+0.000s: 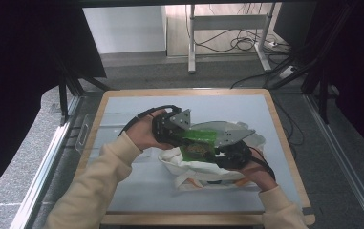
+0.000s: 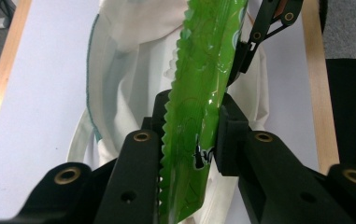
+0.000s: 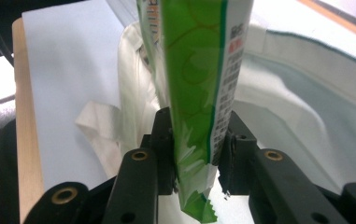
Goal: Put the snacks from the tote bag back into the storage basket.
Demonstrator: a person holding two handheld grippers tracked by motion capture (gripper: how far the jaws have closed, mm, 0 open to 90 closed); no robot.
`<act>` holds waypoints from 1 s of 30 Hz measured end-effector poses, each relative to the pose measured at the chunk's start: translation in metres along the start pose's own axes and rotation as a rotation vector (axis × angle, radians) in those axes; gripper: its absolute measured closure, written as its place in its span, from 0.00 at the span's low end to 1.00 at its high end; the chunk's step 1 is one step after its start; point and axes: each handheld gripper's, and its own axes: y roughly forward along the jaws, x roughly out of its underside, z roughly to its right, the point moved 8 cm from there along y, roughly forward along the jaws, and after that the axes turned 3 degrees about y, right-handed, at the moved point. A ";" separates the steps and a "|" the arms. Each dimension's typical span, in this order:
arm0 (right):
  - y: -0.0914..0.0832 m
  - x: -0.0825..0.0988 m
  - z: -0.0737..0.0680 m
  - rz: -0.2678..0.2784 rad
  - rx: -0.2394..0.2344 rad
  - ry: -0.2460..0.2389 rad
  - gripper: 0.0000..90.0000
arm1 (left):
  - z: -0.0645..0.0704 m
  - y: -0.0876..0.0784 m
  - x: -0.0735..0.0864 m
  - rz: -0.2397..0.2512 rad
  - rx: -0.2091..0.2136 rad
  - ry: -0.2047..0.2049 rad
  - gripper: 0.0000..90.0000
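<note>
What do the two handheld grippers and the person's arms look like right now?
Both the left gripper and the right gripper are black, each topped by a grey three-cornered plate and trailing a black cable. In the gripper views the jaws are matte black with brass-coloured rivets and blocky pads. The person wears cream long sleeves.

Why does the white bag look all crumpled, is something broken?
Nothing looks broken. The white cloth bag lies slumped and creased on the table, as soft bags do. The green snack packet is held over it by both grippers, unspilled.
</note>
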 end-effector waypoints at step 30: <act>-0.012 -0.004 0.009 0.107 0.039 0.068 0.45 | -0.017 -0.038 0.017 0.053 -0.065 -0.098 0.85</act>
